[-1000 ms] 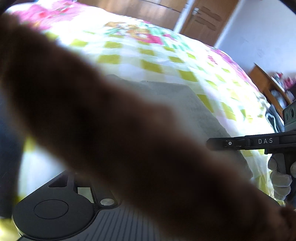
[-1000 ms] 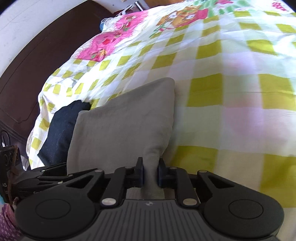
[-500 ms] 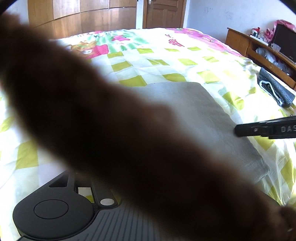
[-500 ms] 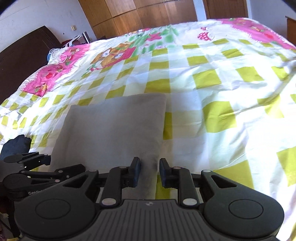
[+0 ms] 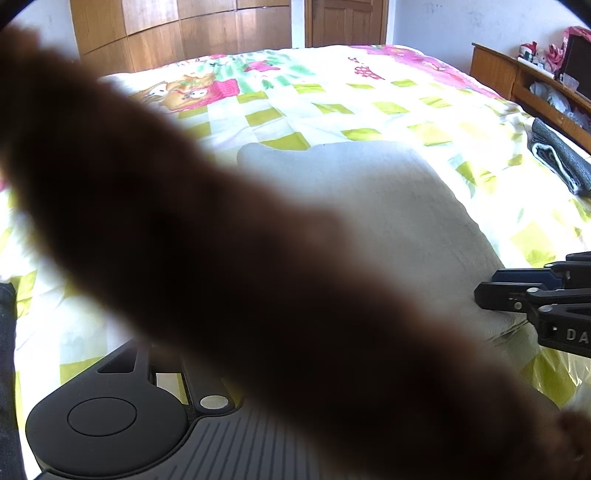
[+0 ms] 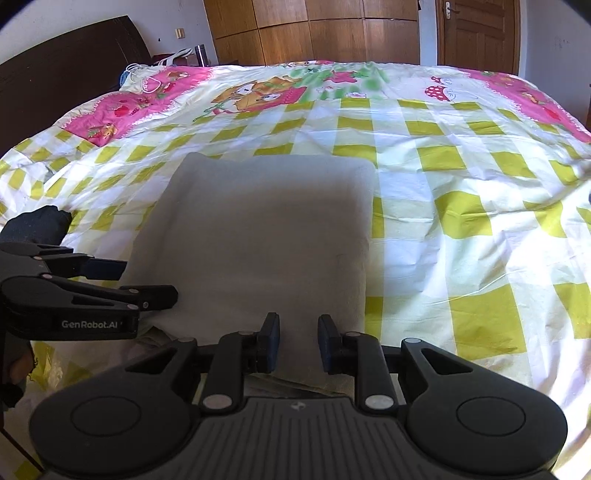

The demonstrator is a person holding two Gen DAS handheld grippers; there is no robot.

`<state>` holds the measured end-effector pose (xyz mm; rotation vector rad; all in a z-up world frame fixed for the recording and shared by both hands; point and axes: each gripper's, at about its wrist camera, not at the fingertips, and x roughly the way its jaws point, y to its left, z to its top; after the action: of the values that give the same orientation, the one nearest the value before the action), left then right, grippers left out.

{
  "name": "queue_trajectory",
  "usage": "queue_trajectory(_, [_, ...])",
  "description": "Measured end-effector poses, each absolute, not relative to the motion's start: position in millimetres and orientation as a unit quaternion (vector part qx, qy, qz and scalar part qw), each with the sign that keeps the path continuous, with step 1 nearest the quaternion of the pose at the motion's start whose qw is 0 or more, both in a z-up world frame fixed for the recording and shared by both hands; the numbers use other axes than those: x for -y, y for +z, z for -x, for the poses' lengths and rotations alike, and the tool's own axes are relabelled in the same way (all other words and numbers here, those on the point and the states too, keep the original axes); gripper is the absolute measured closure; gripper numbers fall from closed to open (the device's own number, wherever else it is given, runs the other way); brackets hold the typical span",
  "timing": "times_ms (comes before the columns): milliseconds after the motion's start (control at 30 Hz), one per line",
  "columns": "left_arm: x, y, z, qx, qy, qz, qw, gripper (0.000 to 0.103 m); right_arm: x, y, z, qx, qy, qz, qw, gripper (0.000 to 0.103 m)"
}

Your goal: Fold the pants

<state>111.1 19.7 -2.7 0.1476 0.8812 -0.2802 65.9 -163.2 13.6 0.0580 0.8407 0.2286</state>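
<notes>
The grey pants (image 6: 266, 236) lie folded into a flat rectangle on the checked bedspread (image 6: 461, 206). My right gripper (image 6: 298, 343) hovers over their near edge, open, and the pads press on nothing. At the fold's left edge my left gripper (image 6: 133, 282) comes in sideways. Its jaws are opening and nothing is clamped in them. In the left wrist view a blurred brown shape (image 5: 221, 258) close to the lens hides that gripper's own fingertips. There the pants (image 5: 406, 206) show behind it, with the right gripper (image 5: 485, 286) at their right edge.
A dark garment (image 6: 37, 225) lies on the bed left of the pants. A folded dark grey item (image 5: 557, 162) rests near the bed's right edge, beside a wooden shelf unit (image 5: 517, 77). A dark headboard (image 6: 55, 74) and wooden wardrobes (image 6: 314, 29) stand beyond the bed.
Both views have swung up to look across the bed. The right gripper's jaws have widened and let go of the pants' edge. The left gripper has moved in beside the fold's left edge.
</notes>
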Motion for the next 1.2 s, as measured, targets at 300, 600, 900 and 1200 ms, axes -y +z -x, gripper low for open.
queue_trajectory(300, [-19.1,7.5,-95.3,-0.413,-0.135,-0.080,0.897,0.042,165.2,14.3,-59.4,-0.408,0.089,-0.030,0.908,0.066])
queue_trajectory(600, [-23.7,9.6,-77.9,-0.416,-0.132,-0.073,0.897,0.042,173.1,26.3,-36.7,-0.401,0.075,-0.052,0.912,0.066])
queue_trajectory(900, [-32.1,-0.1,-50.9,-0.427,-0.131,-0.046,0.894,0.043,165.1,13.3,-12.2,-0.406,0.070,-0.083,0.907,0.066])
queue_trajectory(1200, [-37.7,-8.6,-31.3,-0.417,-0.134,-0.013,0.899,0.042,161.4,1.6,3.7,-0.414,0.072,-0.086,0.903,0.066])
